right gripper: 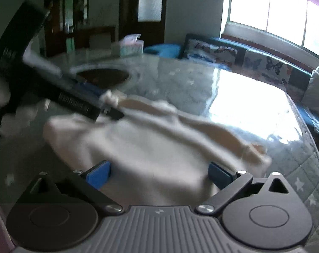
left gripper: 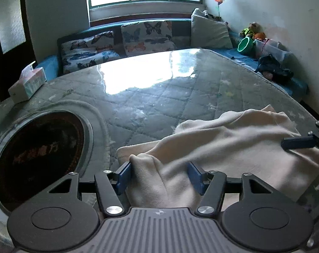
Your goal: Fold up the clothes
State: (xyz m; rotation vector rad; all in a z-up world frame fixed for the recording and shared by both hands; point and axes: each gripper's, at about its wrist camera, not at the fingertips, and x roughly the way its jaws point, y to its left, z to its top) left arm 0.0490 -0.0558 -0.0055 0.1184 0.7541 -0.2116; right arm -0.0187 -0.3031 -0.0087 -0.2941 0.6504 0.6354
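A cream garment [left gripper: 233, 145] lies rumpled on the glass-topped table [left gripper: 148, 97], near its front right. My left gripper [left gripper: 159, 175] straddles a raised fold at the garment's near left end. The fold fills the gap and touches the left pad, but the blue pads stand well apart and do not pinch it. In the blurred right wrist view the left gripper [right gripper: 108, 105] sits at the garment's [right gripper: 151, 147] far left end, with a tuft of cloth at its tip. My right gripper [right gripper: 159, 177] is wide open over the near edge of the cloth. One of its fingers [left gripper: 296, 143] rests on the garment's right side.
A dark round inset [left gripper: 39, 154] is sunk into the table at the left. A tissue box [left gripper: 28, 84] stands at the far left edge. Behind the table runs a blue sofa [left gripper: 243, 54] with butterfly cushions [left gripper: 146, 38], toys and dark clothing.
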